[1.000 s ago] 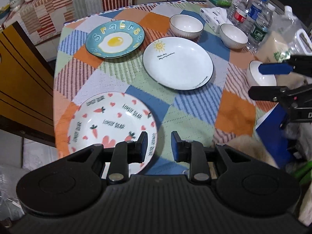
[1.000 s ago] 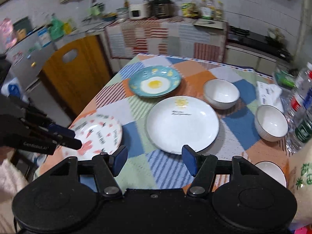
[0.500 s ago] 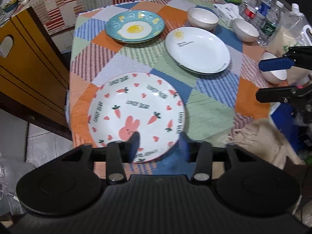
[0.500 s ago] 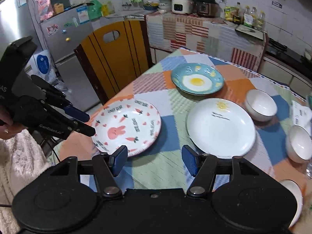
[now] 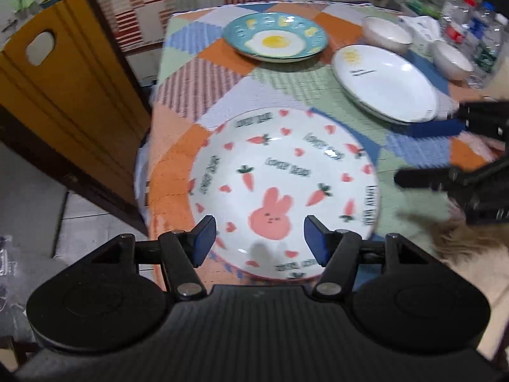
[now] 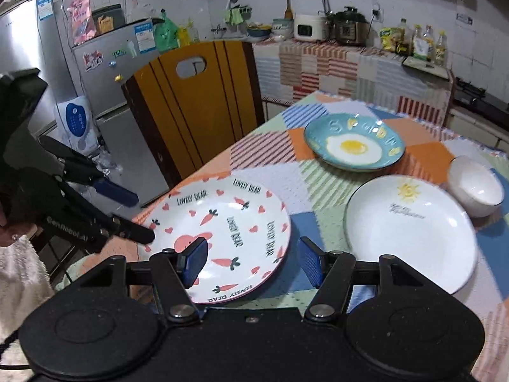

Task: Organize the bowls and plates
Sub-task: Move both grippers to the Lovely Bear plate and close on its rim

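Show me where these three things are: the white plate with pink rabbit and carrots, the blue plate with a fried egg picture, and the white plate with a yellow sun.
White rabbit-and-carrot plate (image 5: 280, 191), left wrist view, centre.
Blue fried-egg plate (image 6: 353, 145), right wrist view, yolk.
White sun plate (image 6: 410, 232), right wrist view, bare middle.

Left claw (image 5: 259, 238) opening, right claw (image 6: 251, 262) agape
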